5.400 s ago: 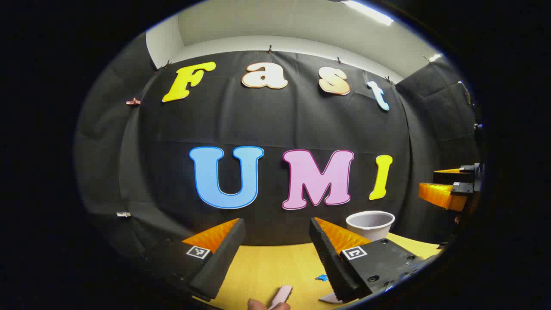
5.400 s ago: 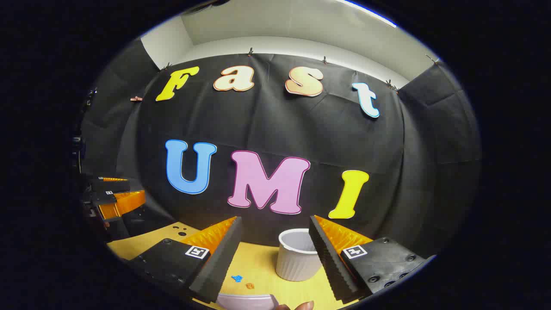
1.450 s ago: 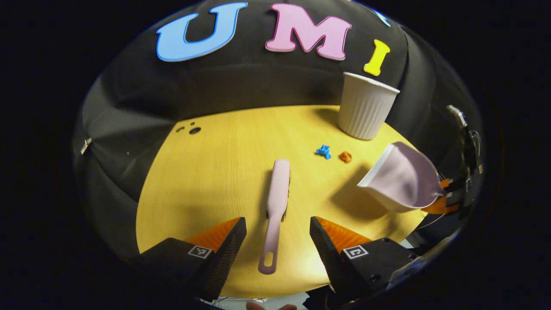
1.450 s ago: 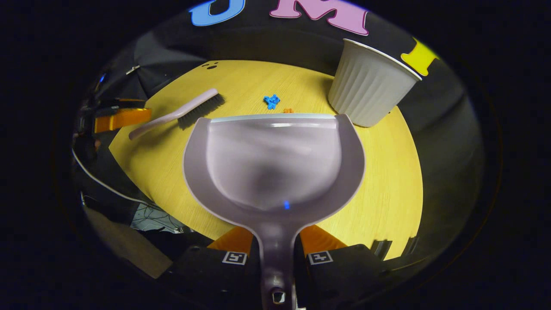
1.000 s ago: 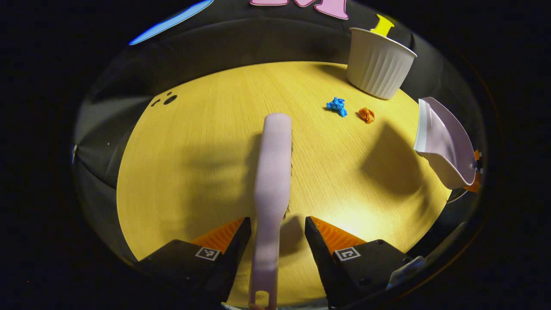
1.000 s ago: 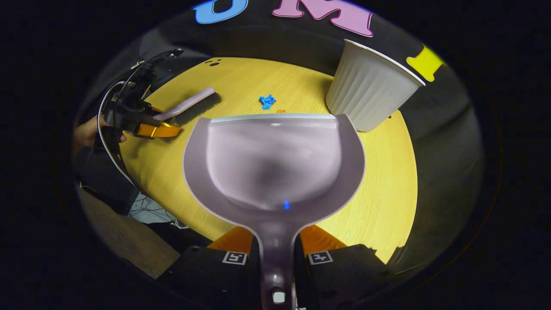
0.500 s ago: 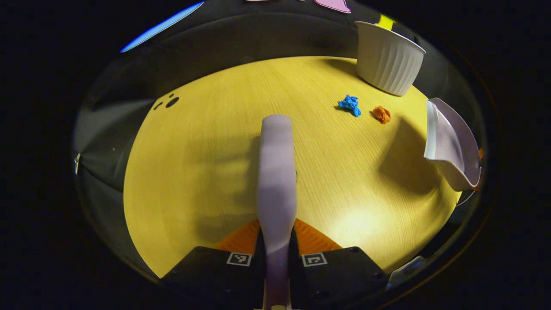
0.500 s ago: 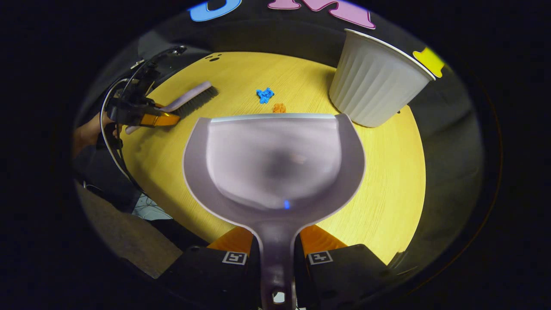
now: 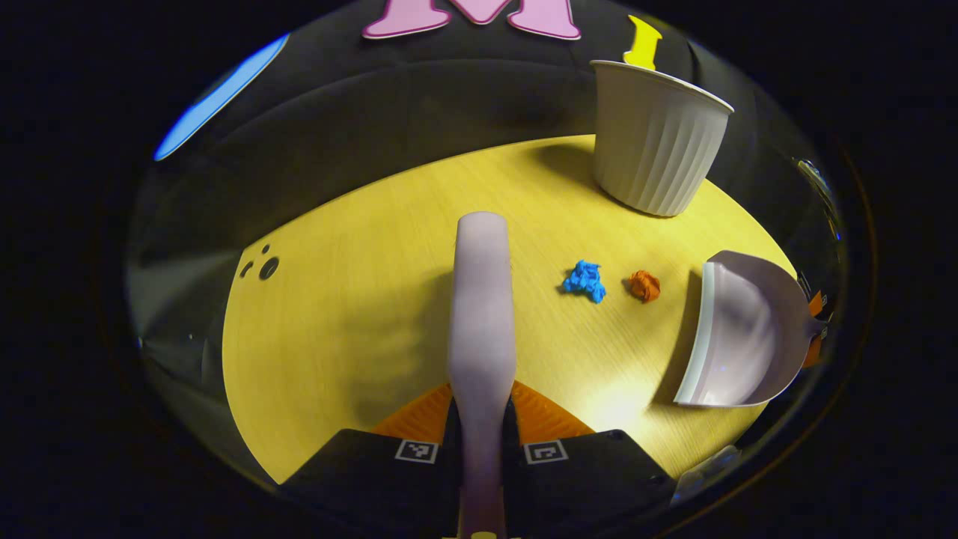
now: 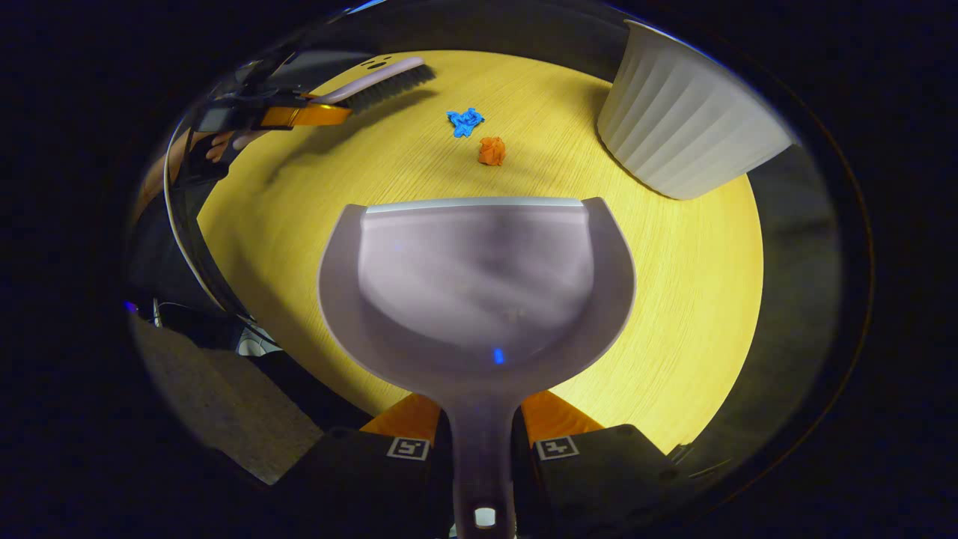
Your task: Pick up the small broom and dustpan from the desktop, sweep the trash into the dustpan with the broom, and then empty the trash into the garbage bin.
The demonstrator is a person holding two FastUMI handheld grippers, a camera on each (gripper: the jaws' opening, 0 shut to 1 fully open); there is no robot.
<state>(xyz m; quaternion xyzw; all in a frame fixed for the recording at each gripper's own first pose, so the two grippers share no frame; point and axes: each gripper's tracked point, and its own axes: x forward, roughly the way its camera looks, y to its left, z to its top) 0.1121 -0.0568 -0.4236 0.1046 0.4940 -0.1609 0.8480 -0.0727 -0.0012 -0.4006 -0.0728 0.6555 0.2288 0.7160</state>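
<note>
L gripper point(image 9: 479, 442) fingers pinch broom point(image 9: 481, 299) handle; R gripper point(image 10: 479, 438) fingers pinch dustpan point(image 10: 475, 277) handle, pan empty, above counter point(image 10: 673, 299). Blue scrap point(image 10: 465, 121) & orange scrap point(image 10: 491, 150) mid-counter. Bin point(image 10: 688, 127) at far edge, inside hidden.

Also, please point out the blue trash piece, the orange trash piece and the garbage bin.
blue trash piece point(image 9: 585, 280), left gripper view, its crumpled middle.
orange trash piece point(image 10: 491, 150), right gripper view, its middle.
garbage bin point(image 9: 653, 153), left gripper view, its ribbed wall.

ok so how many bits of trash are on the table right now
2. A blue scrap and an orange scrap lie side by side on the yellow table, between the broom and the dustpan. The dustpan could hide more.
</note>
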